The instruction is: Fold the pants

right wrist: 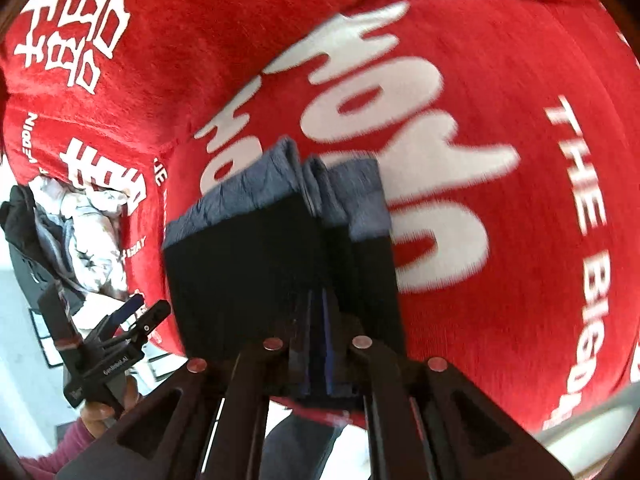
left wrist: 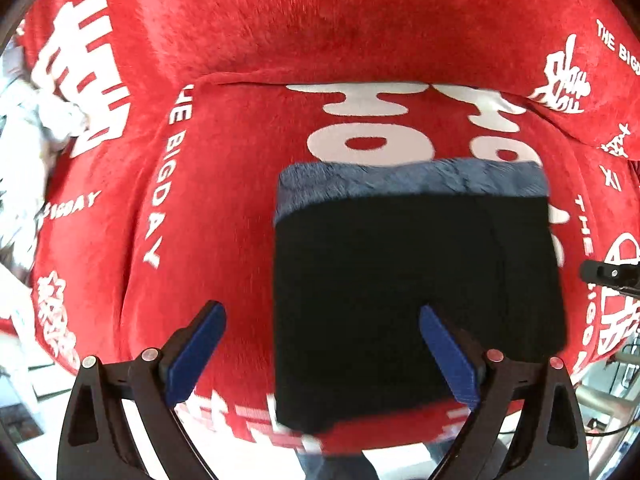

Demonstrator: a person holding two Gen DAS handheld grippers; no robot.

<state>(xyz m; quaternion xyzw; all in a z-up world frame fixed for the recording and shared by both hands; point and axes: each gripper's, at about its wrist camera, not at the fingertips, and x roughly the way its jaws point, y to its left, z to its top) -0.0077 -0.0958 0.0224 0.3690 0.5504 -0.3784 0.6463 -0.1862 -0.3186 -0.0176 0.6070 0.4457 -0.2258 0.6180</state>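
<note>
The black pants (left wrist: 416, 300), folded into a thick square with a grey fleecy lining (it showed along the far edge), lay on the red blanket (left wrist: 248, 32) printed with white lettering. The left gripper (left wrist: 324, 354) hung above them with its jaws spread wide and nothing between the blue pads (left wrist: 196, 354). The right gripper (right wrist: 320, 344) had its jaws closed together over the near edge of the pants; whether cloth was pinched between them could not be told. A heap of pale laundry (right wrist: 92, 220) sat beyond the blanket's left edge.
</note>
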